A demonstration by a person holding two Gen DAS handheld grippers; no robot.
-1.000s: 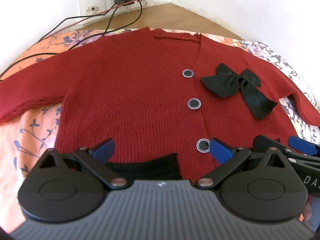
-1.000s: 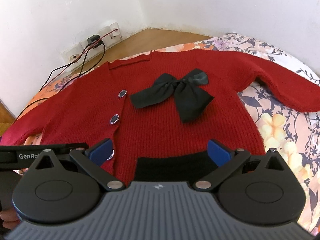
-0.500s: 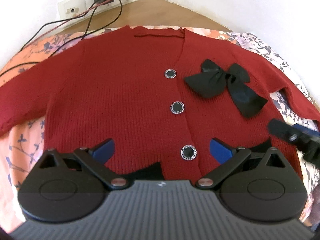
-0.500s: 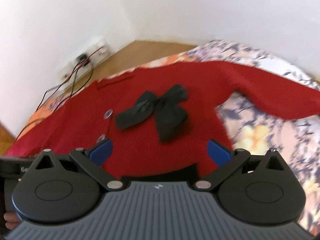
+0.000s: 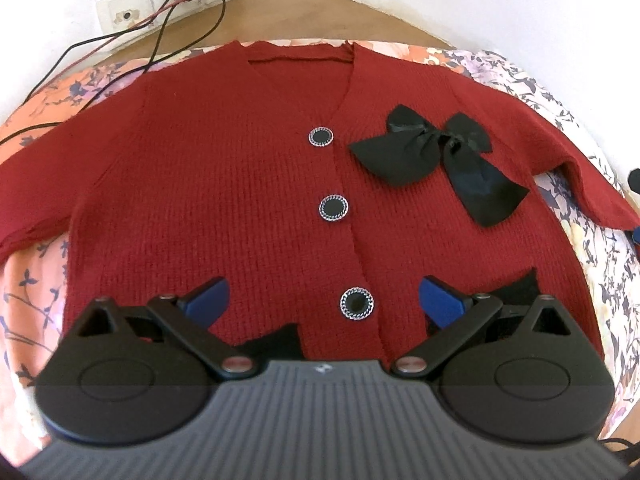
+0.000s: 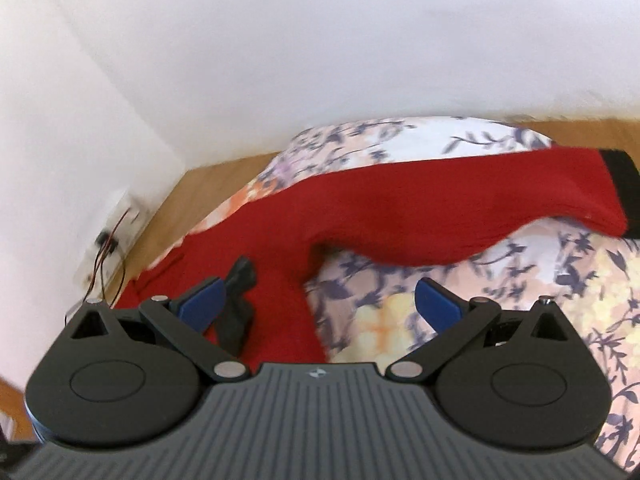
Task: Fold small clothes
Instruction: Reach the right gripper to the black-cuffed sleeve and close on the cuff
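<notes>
Both pairs of blue fingers stand spread wide with nothing between them — my left gripper [image 5: 322, 296] hangs over the lower hem of the red cardigan [image 5: 224, 200], my right gripper [image 6: 318, 300] over the garment's side edge and the floral bedspread [image 6: 520, 312] beside it. From the left wrist I see the cardigan lying flat, front up, three silver-rimmed black buttons [image 5: 334, 208] down its middle, a black bow [image 5: 436, 156] on the chest and a black hem band [image 5: 276, 342] at the bottom. Bedspread borders it on both sides, with wooden floor [image 5: 280, 12] and white wall beyond the collar, where a wall socket [image 5: 132, 12] trails cables [image 5: 116, 38] across the bedspread's far-left corner. Only the right wrist view, somewhat blurred, shows the sleeve [image 6: 460, 208] stretched out across the bedspread to its black cuff [image 6: 624, 188] — open cloth lies in front of it and floor past the bed's edge. Only a sliver of bow is visible there; the buttons are out of frame.
</notes>
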